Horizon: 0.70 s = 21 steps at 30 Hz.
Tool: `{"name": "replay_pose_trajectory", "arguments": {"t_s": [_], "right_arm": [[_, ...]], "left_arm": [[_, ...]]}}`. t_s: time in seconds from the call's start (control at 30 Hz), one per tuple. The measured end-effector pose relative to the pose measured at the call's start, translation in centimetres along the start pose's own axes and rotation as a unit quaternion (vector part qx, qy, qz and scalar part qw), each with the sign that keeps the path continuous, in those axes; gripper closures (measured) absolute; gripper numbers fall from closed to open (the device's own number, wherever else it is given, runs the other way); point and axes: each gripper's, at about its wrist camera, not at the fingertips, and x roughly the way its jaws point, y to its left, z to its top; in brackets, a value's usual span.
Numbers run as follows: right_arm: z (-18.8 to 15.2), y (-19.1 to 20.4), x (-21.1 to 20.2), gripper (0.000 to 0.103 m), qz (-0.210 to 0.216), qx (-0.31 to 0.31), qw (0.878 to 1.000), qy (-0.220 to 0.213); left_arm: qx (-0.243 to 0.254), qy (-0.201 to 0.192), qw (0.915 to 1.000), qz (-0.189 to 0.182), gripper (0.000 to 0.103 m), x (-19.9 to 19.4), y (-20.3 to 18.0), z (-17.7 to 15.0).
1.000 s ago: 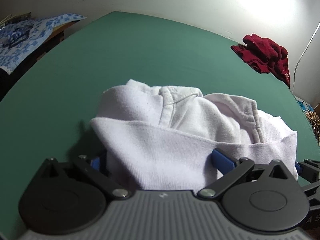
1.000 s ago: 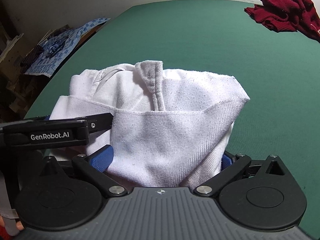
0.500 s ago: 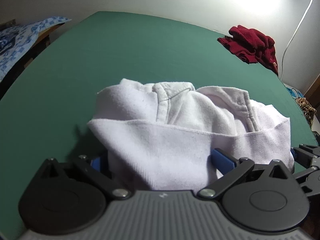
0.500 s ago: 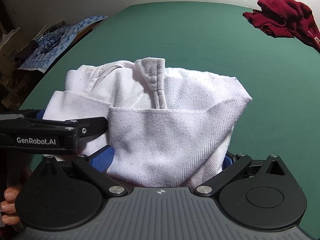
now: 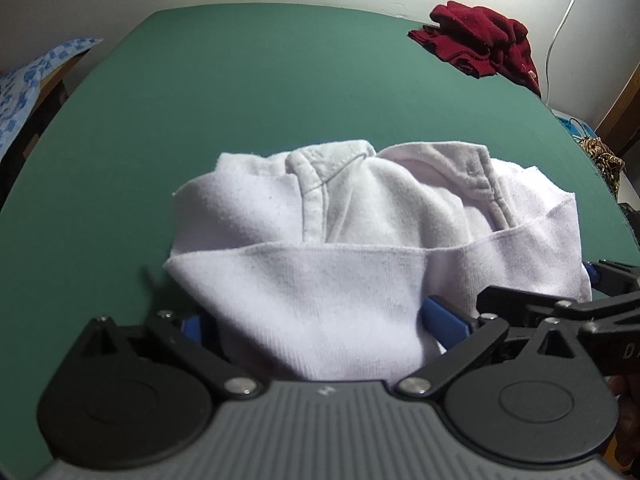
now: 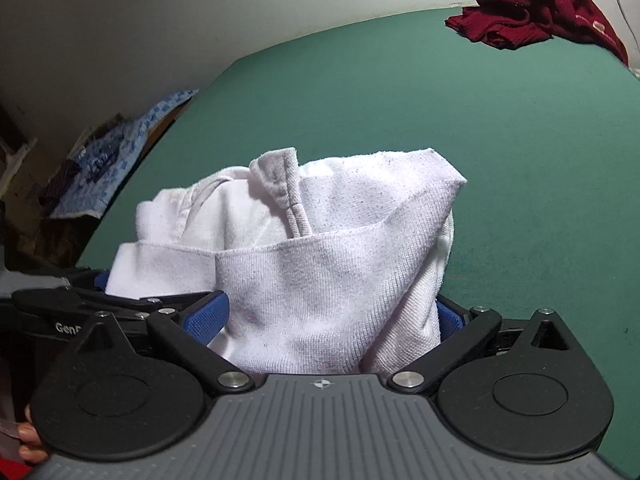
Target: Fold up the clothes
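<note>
Here, in the left wrist view, the left tool (image 5: 320,322) is clamped on a ribbed fold of the soft white garment (image 5: 360,224), its blue pads pressed into the knit; the rest lies bunched with stitched seams on the smooth green table (image 5: 240,100). A crumpled dark red garment (image 5: 480,38) sits well apart at the far edge. In the right wrist view, the right tool (image 6: 332,320) likewise grips the white cloth's other side, a flat strap standing up from the folds.
</note>
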Motion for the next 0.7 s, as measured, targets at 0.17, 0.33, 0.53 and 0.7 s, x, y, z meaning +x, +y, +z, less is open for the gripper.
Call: {"name": "replay_pose_trajectory", "arguments": {"t_s": [0.17,0.33,0.53,0.7], "right_arm": [[-0.1,0.2,-0.3,0.022,-0.043,0.001,0.999,-0.005],[0.1,-0.3,-0.7,0.055,-0.039,0.047,0.998,-0.005],[0.1,-0.1,-1.0,0.063,-0.040,0.066,0.997,-0.006],[0.2,-0.4,-1.2,0.067,-0.035,0.089,0.995,-0.009]], "left_arm": [[0.010,0.002,0.9999,-0.007,0.003,0.0,0.3,0.1],[0.016,0.004,0.9997,-0.020,0.014,-0.2,0.3,0.5],[0.010,0.008,0.9990,-0.043,0.029,-0.4,1.0,1.0],[0.004,0.008,0.9983,-0.058,0.044,-0.7,1.5,1.2]]}}
